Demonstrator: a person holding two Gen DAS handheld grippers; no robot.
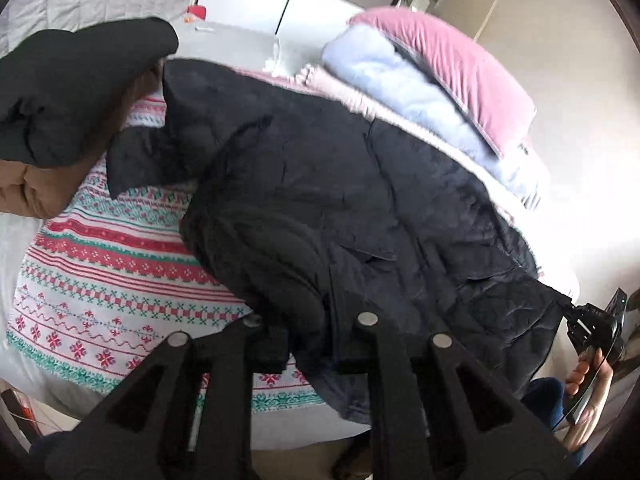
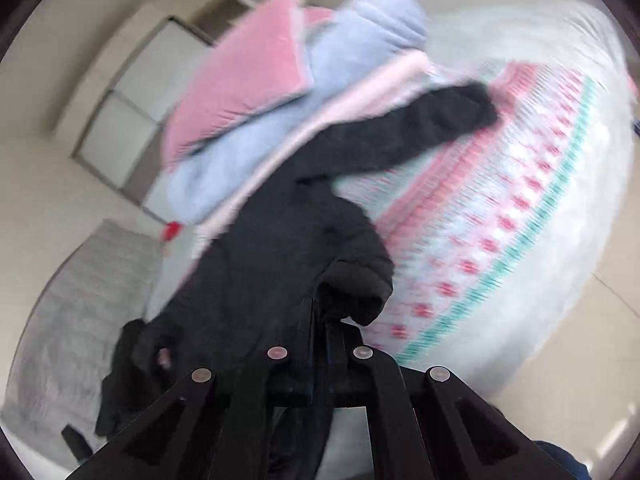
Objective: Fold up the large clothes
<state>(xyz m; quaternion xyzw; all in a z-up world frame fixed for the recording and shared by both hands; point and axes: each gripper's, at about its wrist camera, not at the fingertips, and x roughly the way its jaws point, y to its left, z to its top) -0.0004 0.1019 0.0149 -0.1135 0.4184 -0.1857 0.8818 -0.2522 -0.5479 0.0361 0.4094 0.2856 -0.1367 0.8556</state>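
The dark puffer coat [image 1: 360, 216] is quilted and matte, almost black, with a faint navy sheen where daylight hits its creased shell. It lies draped over the patterned blanket [image 1: 112, 264] on the bed — a long bulky shape with its hem end nearest me. From my left camera its long axis runs from lower right, where the hem hangs past the bed's edge, up toward the upper left, where a sleeve [image 1: 136, 160] sticks out sideways over the red and green stripes. From my right camera, which is blurred, the coat [image 2: 256, 264] stretches away from me and one sleeve [image 2: 432, 120] reaches toward the upper right across the blanket [image 2: 500, 208].

My left gripper [image 1: 308, 344] is clamped on the coat's lower edge; fabric bunches between the fingers. My right gripper [image 2: 320, 344] is clenched on a thick fold of the same coat, the cloth bulging just above the tips. In the left view I can see that right gripper [image 1: 576, 320] at the coat's far hem corner, with my hand [image 1: 588, 384] on its handle.

Beside the coat — along its far edge — sits a stack of folded padded garments: a pale pink one, a light blue one [image 1: 420, 92] and a rose one [image 1: 448, 64] on top. To the left lies a black jacket [image 1: 76, 84] over a brown one [image 1: 40, 188].
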